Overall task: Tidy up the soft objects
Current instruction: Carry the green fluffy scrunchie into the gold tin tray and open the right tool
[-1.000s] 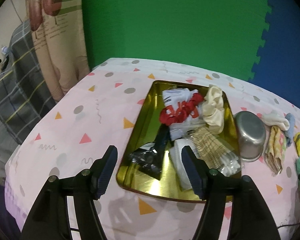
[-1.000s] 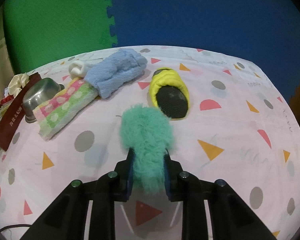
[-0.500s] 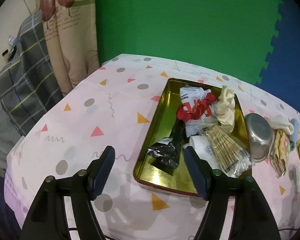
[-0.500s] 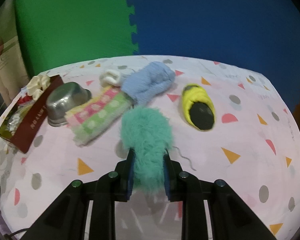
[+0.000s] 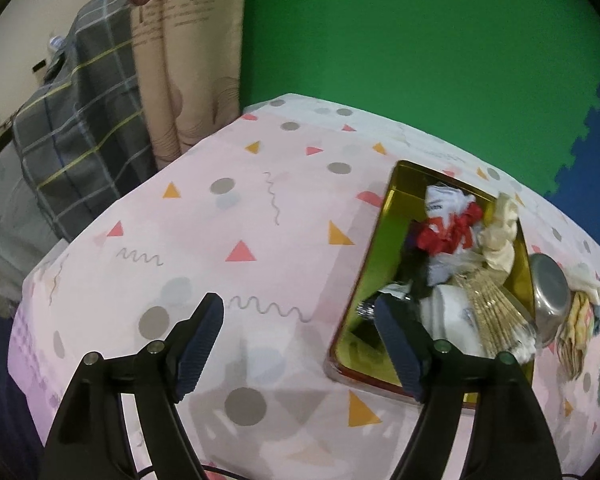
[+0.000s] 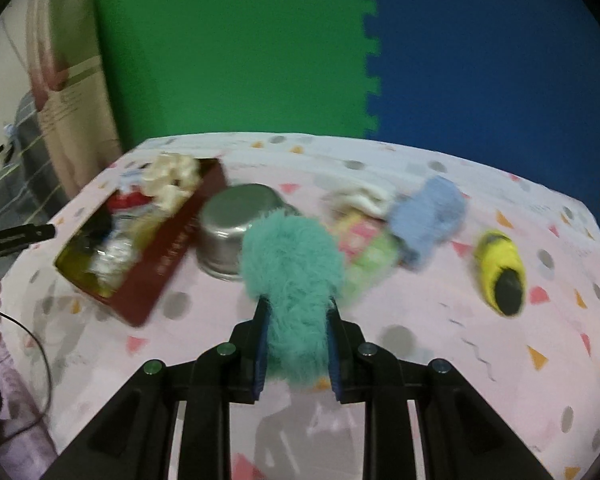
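My right gripper (image 6: 297, 308) is shut on a teal fluffy piece (image 6: 292, 256) and holds it off the table, in front of the steel bowl (image 6: 228, 236). A gold tin tray (image 5: 384, 232) holds a red scrunchie (image 5: 448, 232), a cream scrunchie (image 5: 500, 236), white cloth and a pack of cotton swabs (image 5: 492, 312). Over the pink tablecloth, left of the tray's near corner, my left gripper (image 5: 298, 304) has its jaws opening with nothing between them. A blue fuzzy sock (image 6: 428, 216), a pink-green towel (image 6: 364, 248), a white sock (image 6: 360, 196) and a yellow-black slipper (image 6: 500, 276) lie to the right.
Green and blue foam mats form the back wall. A beige curtain (image 5: 188, 60) and a plaid cloth (image 5: 84, 120) hang past the table's left edge. A black cable (image 6: 40, 360) runs over the near left corner. Bare tablecloth stretches left of the tray.
My right gripper has lifted the teal fluffy piece and carried it left towards the bowl and tray. My left gripper has drifted left off the tray and its jaws have widened.
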`<state>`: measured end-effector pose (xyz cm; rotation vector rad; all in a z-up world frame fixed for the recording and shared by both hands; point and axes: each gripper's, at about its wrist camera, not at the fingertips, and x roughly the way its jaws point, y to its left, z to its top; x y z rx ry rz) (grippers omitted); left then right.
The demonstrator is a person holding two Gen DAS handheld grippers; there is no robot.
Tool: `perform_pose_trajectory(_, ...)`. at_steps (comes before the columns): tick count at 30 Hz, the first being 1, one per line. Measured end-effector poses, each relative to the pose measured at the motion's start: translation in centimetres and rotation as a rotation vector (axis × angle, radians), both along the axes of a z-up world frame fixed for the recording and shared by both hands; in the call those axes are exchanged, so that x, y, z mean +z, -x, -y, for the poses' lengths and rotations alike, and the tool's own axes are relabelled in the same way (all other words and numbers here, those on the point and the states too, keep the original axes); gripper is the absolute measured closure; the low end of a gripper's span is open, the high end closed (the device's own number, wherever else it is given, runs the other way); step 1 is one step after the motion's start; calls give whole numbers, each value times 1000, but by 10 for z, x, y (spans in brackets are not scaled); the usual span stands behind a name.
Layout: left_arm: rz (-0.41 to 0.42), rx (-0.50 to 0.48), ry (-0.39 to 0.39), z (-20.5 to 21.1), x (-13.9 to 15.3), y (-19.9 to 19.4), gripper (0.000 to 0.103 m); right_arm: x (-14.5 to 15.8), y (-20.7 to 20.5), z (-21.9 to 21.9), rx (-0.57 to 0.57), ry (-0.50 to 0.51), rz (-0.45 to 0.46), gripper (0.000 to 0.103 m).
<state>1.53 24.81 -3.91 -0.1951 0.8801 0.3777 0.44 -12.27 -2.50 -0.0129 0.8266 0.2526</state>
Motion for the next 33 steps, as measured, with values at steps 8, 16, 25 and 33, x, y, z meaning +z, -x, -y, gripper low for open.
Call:
perform_pose_trajectory(8,2,61,20,-18,0,3,21,15,-11,-74,161,-23,28,79)
perform_pose_trajectory(16,13,91,14,-29,0,5,19,21,-27,-149,284,-21,43,79)
perform_pose_trajectory(25,19,90,26,-33,1,6,19,7,-50,-191,310,15,15,78)
perform_pose_trajectory(33,25,92,43,-34,3,5,19,-6,-59,-203,322,30,-8,64)
